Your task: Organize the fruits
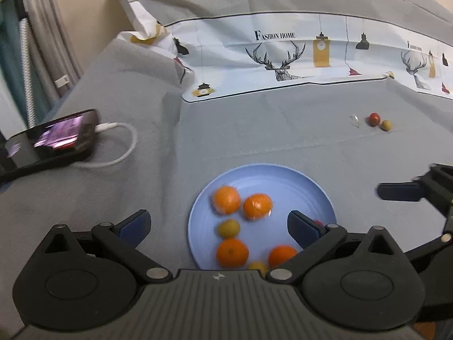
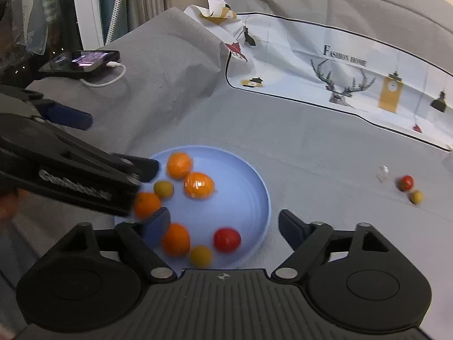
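Blurring fruits (image 2: 198, 184) on plate (image 2: 249, 181), some behind left gripper (image 2: 119, 170)

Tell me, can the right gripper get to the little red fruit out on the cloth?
Probably yes. The right gripper is open over the blue plate, and the red fruit lies off to its right on bare cloth, with only a small yellow fruit beside it. Nothing stands between.

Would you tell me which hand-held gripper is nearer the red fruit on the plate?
Right hand-held gripper: the red fruit lies between its open fingers. Left hand-held gripper hovers farther left.
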